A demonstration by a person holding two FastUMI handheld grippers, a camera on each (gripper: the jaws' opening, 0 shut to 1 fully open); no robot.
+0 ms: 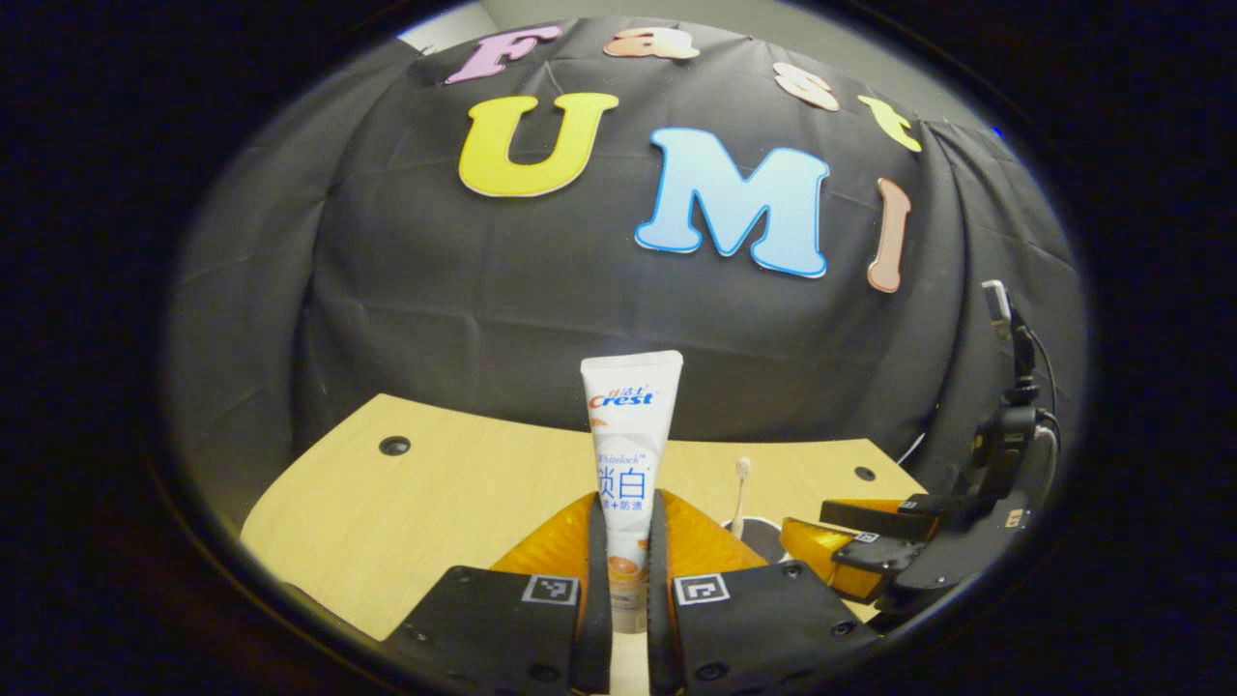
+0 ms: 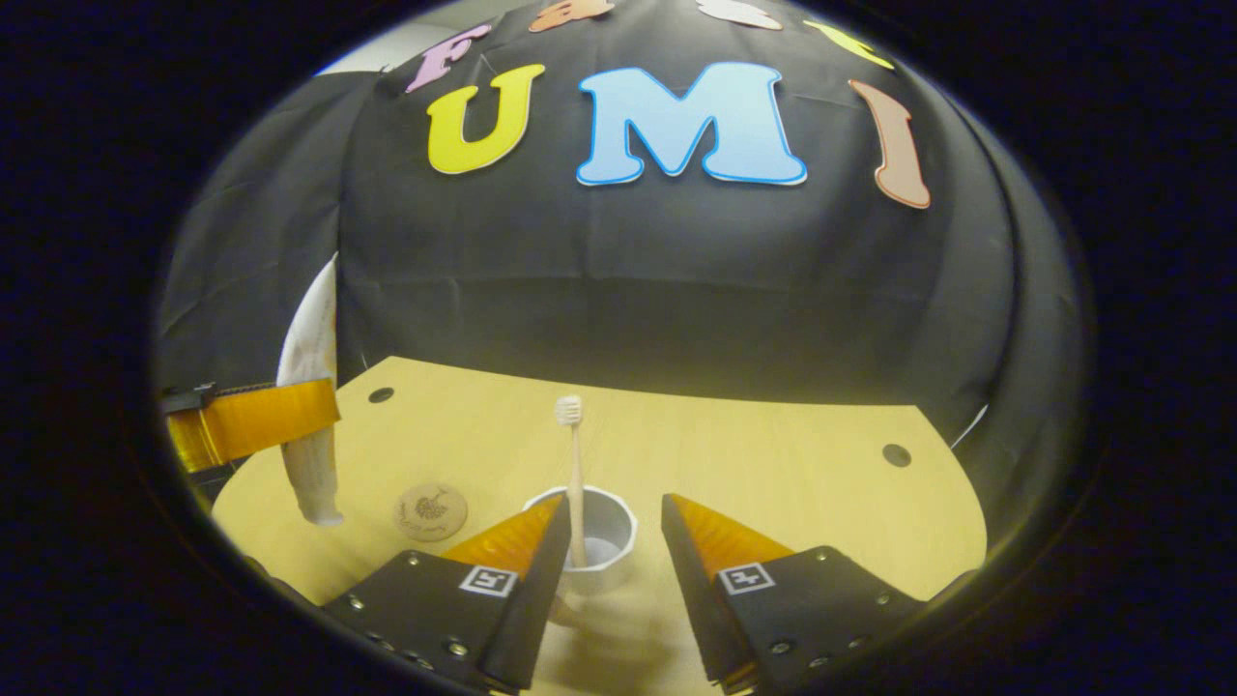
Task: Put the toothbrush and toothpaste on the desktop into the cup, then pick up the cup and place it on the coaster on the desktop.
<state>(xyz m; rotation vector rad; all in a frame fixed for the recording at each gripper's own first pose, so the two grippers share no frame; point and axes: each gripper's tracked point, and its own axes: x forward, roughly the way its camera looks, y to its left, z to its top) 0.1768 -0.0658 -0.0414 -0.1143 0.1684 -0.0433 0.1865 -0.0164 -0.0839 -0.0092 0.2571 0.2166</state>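
Both grippers, left [image 1: 628,541] and right [image 2: 614,527], have black screw-studded bodies, square coded markers and ribbed amber jaws.

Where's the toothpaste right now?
The toothpaste stands upright, clamped in the left hand-held gripper, in the left gripper view. It is lifted over the desk, left of the cup holding the toothbrush.

Left gripper [image 1: 628,580] gripped the tube [image 1: 628,454], both fingers pressing; right gripper [image 2: 614,541] hung with jaws apart.

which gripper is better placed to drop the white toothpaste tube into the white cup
Left. The left gripper is shut on the upright white toothpaste tube. The right gripper is open and holds nothing, by the white cup, where the toothbrush already stands.
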